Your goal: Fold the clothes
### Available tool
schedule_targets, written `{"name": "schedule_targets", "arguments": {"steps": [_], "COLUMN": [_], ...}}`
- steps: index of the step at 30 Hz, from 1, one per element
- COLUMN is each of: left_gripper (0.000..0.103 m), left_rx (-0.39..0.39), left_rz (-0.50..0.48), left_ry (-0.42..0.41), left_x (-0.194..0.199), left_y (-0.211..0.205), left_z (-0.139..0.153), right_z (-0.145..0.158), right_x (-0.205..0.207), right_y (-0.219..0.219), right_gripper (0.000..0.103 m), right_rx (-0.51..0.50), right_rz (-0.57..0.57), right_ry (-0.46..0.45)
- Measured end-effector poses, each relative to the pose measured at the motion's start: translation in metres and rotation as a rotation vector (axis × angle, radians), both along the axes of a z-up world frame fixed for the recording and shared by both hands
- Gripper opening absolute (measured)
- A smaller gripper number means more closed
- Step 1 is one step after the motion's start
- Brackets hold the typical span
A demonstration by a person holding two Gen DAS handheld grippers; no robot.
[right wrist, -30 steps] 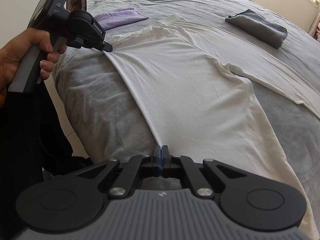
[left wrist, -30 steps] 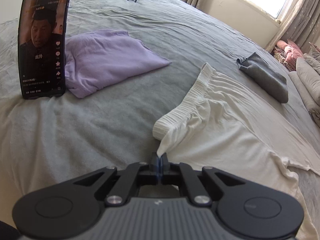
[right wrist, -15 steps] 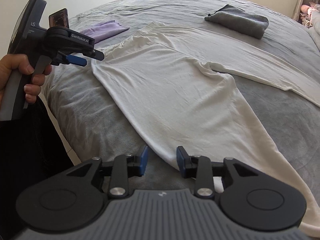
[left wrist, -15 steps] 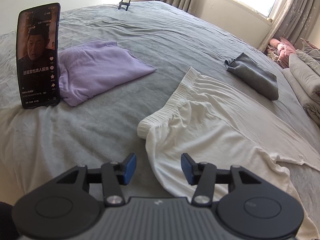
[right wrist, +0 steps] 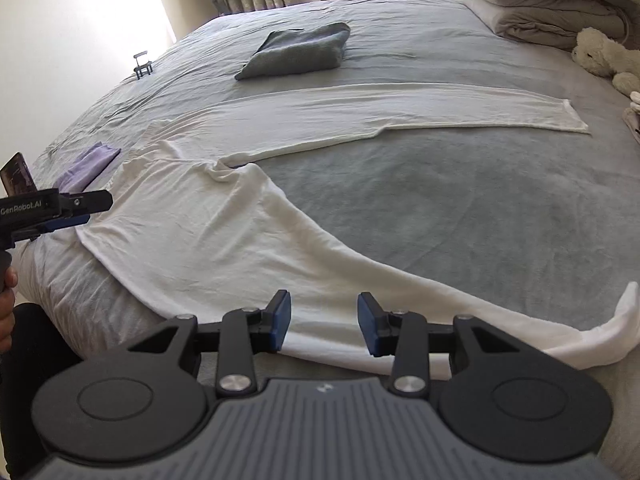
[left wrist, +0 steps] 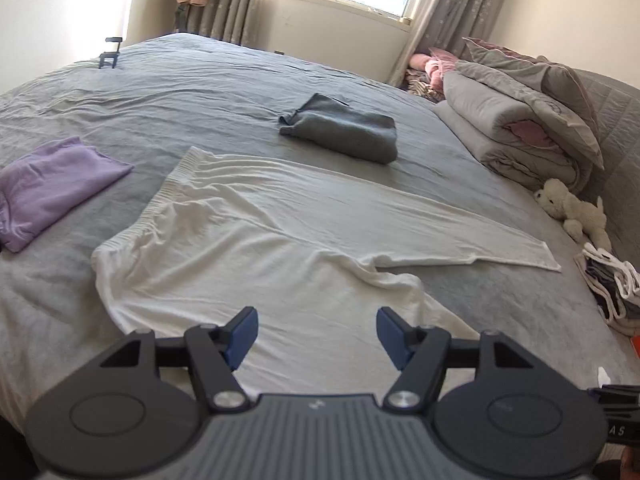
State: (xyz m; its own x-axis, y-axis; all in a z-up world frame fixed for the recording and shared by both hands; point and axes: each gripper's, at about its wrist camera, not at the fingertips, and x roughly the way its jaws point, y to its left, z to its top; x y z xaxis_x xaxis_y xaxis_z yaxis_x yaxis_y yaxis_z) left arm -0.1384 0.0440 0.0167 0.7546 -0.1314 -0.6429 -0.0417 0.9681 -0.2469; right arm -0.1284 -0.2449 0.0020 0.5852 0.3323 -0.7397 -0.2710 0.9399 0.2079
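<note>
White long pants (left wrist: 256, 240) lie spread flat on the grey bed, waistband at the left, legs running right; they also show in the right wrist view (right wrist: 224, 216). The far leg lies straight, and the near leg runs along the bed's front edge with its cuff curled up (right wrist: 624, 312). My left gripper (left wrist: 318, 334) is open and empty above the near leg. My right gripper (right wrist: 323, 322) is open and empty over the near leg by the bed's edge. The left gripper also shows in the right wrist view (right wrist: 72, 212).
A folded purple garment (left wrist: 52, 188) lies at the left and a folded grey garment (left wrist: 344, 128) at the back. Rolled bedding (left wrist: 520, 128), a white plush toy (left wrist: 572, 212) and a small clothes pile (left wrist: 612, 284) sit at the right. A phone (right wrist: 18, 176) stands at the left edge.
Both grippers let go of the pants' near edge and opened. Both views have swung right along the bed, and the pants now lie flat.
</note>
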Motion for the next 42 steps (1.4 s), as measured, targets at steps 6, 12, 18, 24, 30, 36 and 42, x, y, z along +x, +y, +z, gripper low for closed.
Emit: {"name": "schedule_targets", "arguments": {"steps": [6,12,18,24,30,36,42], "left_gripper": [0.066,0.064,0.059,0.049,0.041,0.009,0.002], "left_rx": [0.015,0.012,0.029,0.035,0.059,0.104,0.023], "left_rz": [-0.226,-0.436,-0.638,-0.769,-0.837,-0.825,-0.754], "left_ry": [0.022,0.049,0.033,0.037,0.03,0.009,-0.014], "left_x": [0.001,-0.001,-0.004,-0.003,0.001,0.007,0.019], "left_y": [-0.063,-0.12,-0.172,-0.211,-0.233,-0.239,-0.224], "left_z": [-0.01,-0.022,-0.032,-0.044,-0.054,-0.06,-0.045], "right_z": [0.005,0.005,0.0,-0.008,-0.023,-0.034,-0.001], "right_x": [-0.01,-0.021,-0.03,-0.025,0.002,0.02,0.026], "right_y": [-0.067,-0.131,-0.173,-0.202,-0.216,-0.215,-0.214], "right_gripper": [0.041,0.041,0.041,0.041,0.04,0.0,0.0], "right_rx": [0.007,0.03,0.055,0.113,0.145,0.113,0.12], "right_rz": [-0.144,-0.308,-0.409,-0.491,-0.527,-0.541,-0.542], "right_ry": [-0.023,-0.031,-0.025,-0.02,0.017,0.035,-0.058]}}
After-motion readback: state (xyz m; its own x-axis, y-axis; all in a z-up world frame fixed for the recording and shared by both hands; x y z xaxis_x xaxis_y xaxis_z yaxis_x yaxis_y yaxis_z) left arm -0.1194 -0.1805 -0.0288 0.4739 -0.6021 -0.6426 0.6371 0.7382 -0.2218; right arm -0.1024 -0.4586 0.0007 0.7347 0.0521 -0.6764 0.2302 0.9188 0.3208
